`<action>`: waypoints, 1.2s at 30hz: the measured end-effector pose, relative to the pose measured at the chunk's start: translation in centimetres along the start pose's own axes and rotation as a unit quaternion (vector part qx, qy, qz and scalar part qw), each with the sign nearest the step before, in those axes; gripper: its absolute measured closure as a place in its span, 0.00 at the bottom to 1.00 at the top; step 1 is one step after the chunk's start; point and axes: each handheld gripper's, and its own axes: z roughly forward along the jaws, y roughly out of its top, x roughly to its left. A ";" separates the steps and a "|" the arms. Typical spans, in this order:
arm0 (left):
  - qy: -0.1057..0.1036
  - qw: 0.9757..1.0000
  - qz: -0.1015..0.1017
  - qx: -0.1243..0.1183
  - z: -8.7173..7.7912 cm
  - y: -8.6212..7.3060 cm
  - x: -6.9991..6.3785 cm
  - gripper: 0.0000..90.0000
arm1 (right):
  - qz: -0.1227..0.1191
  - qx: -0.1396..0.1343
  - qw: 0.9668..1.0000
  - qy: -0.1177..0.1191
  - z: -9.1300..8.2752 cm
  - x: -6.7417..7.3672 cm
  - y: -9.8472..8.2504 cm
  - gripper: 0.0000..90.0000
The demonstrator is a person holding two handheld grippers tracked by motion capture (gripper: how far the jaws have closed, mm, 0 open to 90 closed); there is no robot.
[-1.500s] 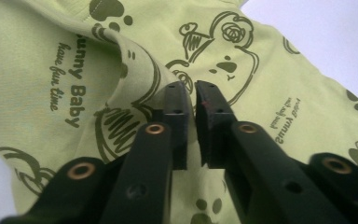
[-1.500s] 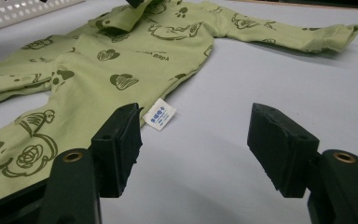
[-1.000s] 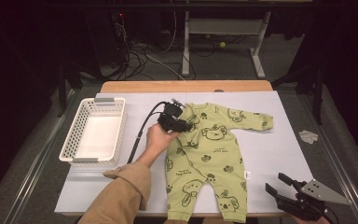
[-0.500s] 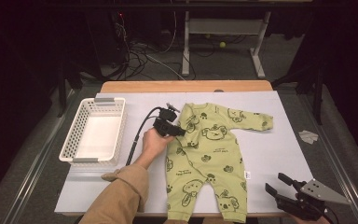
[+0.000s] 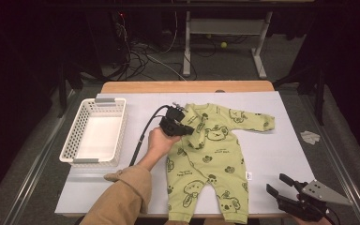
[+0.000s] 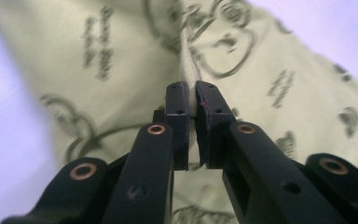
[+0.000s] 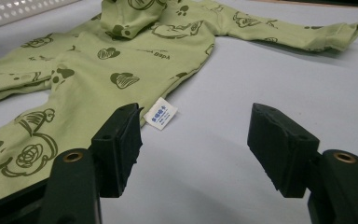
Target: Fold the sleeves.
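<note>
A light green baby romper (image 5: 211, 154) with dark frog prints lies flat on the white table cover, legs toward me. Its left sleeve is folded in over the chest. My left gripper (image 5: 187, 127) sits at that sleeve, and its jaws have just been closing. In the left gripper view they pinch a raised fold of the romper (image 6: 284, 84) between the pads (image 6: 177, 100). My right gripper (image 5: 277, 183) rests at the table's front right corner, open and empty. In its own view the right gripper (image 7: 196, 126) faces the romper (image 7: 98, 60) and a small white label (image 7: 161, 113).
A white mesh basket (image 5: 70, 140) stands empty at the table's left; its rim (image 7: 18, 7) shows again at the top left of the right gripper view. The romper's right sleeve (image 5: 255, 121) stretches toward the back right. A crumpled paper (image 5: 309, 137) lies off the table's right edge.
The left gripper's jaws have closed on the sleeve fabric and the hand has shifted slightly right, drawing the sleeve over the chest. The right gripper has not moved.
</note>
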 end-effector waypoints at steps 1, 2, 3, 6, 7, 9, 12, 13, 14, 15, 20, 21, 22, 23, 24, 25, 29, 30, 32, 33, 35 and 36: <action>-0.004 1.000 0.005 0.000 0.0 0.2 -0.3 0.89 | 0.000 0.000 1.000 0.000 0.0 0.0 0.0 0.40; -0.004 1.000 0.010 -0.002 0.1 0.4 -0.6 0.89 | 0.000 0.000 1.000 0.000 0.0 0.0 0.0 0.40; -0.004 1.000 0.014 -0.002 0.2 0.7 -0.9 0.89 | 0.000 0.000 1.000 0.001 0.0 0.0 0.0 0.40; -0.009 1.000 0.022 -0.003 0.6 1.4 -1.6 0.89 | 0.000 0.001 1.000 0.001 0.0 0.0 0.0 0.40; -0.010 1.000 0.024 -0.005 0.8 1.6 -1.9 0.89 | -0.001 0.001 1.000 0.001 0.0 0.0 0.0 0.40; -0.013 1.000 0.028 -0.005 1.4 2.2 -2.3 0.89 | 0.000 0.002 1.000 0.002 0.0 0.0 0.0 0.40; -0.014 0.999 0.031 -0.002 2.5 2.8 -2.7 0.89 | 0.001 0.002 1.000 0.002 0.0 0.0 0.0 0.40; -0.014 0.999 0.031 -0.002 2.7 3.0 -2.8 0.89 | 0.001 0.001 1.000 0.002 0.0 0.0 0.0 0.40; -0.015 0.999 0.032 -0.003 3.0 3.2 -2.9 0.89 | 0.001 0.001 1.000 0.002 0.0 -0.1 0.0 0.40; -0.015 0.999 0.033 -0.004 3.3 3.3 -3.0 0.89 | 0.004 0.001 1.000 0.002 0.0 -0.1 0.0 0.39; -0.018 0.999 0.040 -0.004 4.3 3.9 -3.7 0.87 | 0.006 0.001 1.000 0.002 0.0 -0.2 0.0 0.39; -0.021 0.999 0.039 -0.008 4.4 3.9 -3.8 0.86 | 0.006 0.000 1.000 0.002 0.0 -0.2 -0.1 0.39; -0.022 0.999 0.041 -0.010 4.4 3.9 -3.8 0.84 | 0.005 0.000 1.000 0.003 -0.1 -0.2 -0.1 0.39; -0.020 0.999 0.043 -0.011 4.3 3.9 -3.8 0.83 | 0.005 -0.001 1.000 0.003 -0.1 -0.2 -0.1 0.39; -0.021 0.999 0.040 -0.013 4.2 3.9 -3.7 0.81 | 0.006 -0.001 1.000 0.002 -0.1 -0.2 -0.1 0.39; -0.022 0.999 0.039 -0.013 3.9 3.9 -3.4 0.80 | 0.006 -0.002 1.000 0.002 -0.2 -0.2 -0.1 0.39; -0.019 0.999 0.037 -0.023 3.0 3.7 -3.2 0.75 | 0.009 -0.001 1.000 0.001 -0.1 -0.3 -0.1 0.39; -0.020 0.999 0.036 -0.027 2.7 3.7 -3.1 0.74 | 0.008 0.000 1.000 0.002 -0.1 -0.3 -0.1 0.39; -0.018 0.999 0.037 -0.030 2.4 3.7 -3.0 0.74 | 0.006 0.002 1.000 0.003 0.0 -0.2 0.0 0.39; -0.015 0.999 0.037 -0.028 2.2 3.7 -2.9 0.74 | 0.006 0.002 1.000 0.003 0.0 -0.1 0.0 0.39; -0.010 0.999 0.035 -0.027 1.9 3.6 -2.7 0.74 | 0.006 0.001 1.000 0.002 0.0 -0.1 0.0 0.39; -0.007 0.999 0.033 -0.027 1.7 3.5 -2.5 0.74 | 0.006 0.000 1.000 0.001 0.0 -0.2 0.0 0.40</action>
